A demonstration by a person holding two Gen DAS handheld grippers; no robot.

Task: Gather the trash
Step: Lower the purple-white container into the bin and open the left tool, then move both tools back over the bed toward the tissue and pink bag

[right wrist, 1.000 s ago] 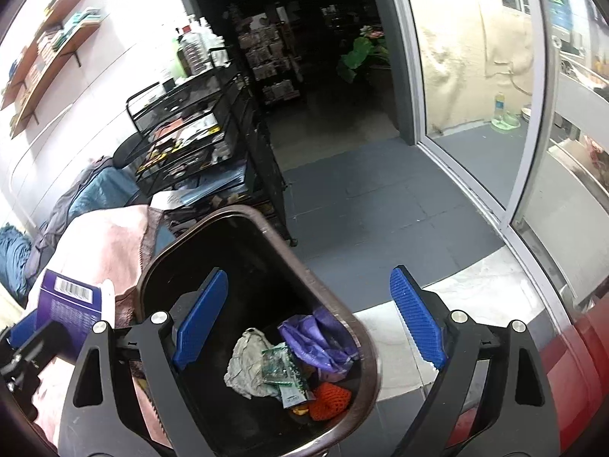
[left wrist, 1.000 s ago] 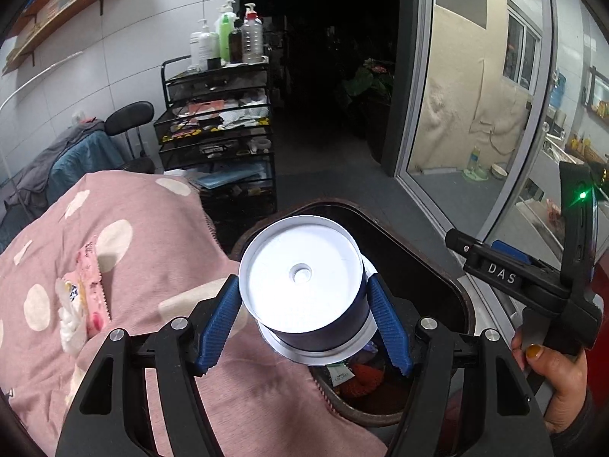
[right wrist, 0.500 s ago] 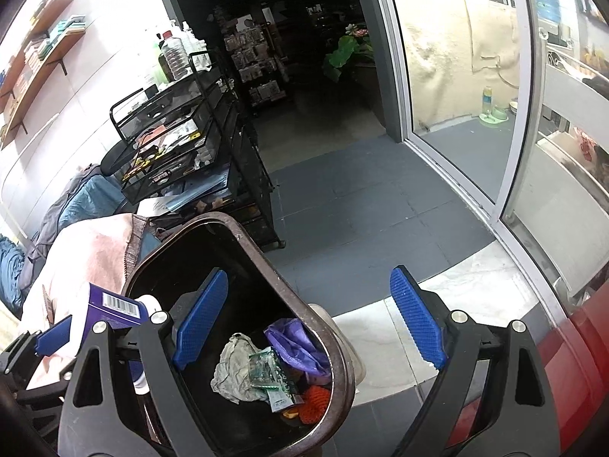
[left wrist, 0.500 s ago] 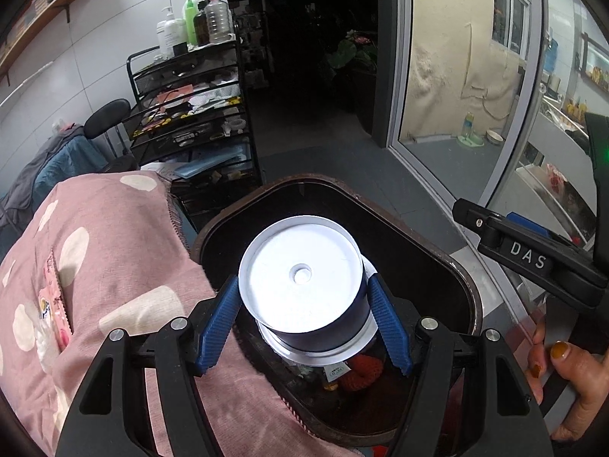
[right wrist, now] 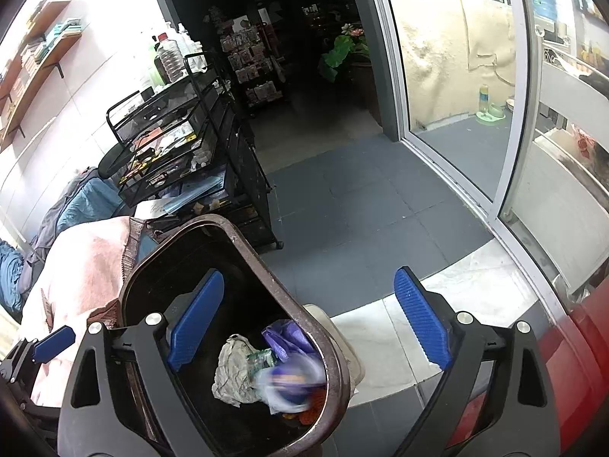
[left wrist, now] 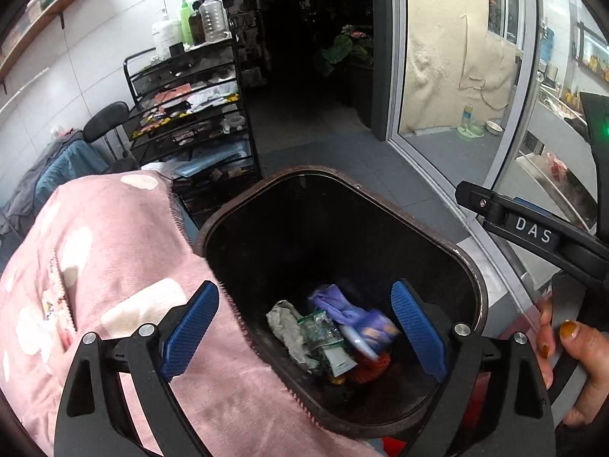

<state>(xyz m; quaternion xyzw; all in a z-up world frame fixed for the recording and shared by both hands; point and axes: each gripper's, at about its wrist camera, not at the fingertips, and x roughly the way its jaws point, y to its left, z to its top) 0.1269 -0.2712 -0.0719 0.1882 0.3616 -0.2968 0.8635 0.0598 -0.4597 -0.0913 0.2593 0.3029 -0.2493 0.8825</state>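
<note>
Dark bin (left wrist: pixel 470 278) beside pink blanket (left wrist: pixel 114 251), wire rack (left wrist: pixel 190 122) behind; L gripper (left wrist: pixel 304 327) opening, nothing between; R gripper (right wrist: pixel 310 327) wide, empty.

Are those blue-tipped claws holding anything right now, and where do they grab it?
Nothing is held. The left gripper jaws are opening, empty, above the trash bin; the right gripper is open and empty too.

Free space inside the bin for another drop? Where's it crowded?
Inside the bin, the far half, under its back rim, looks bare and dark. Trash is heaped at the near end: crumpled paper, purple bag, blurred container. Pink blanket presses on the rim's left side. The left gripper, jaws opening with nothing between them, hangs over the heap.
</note>
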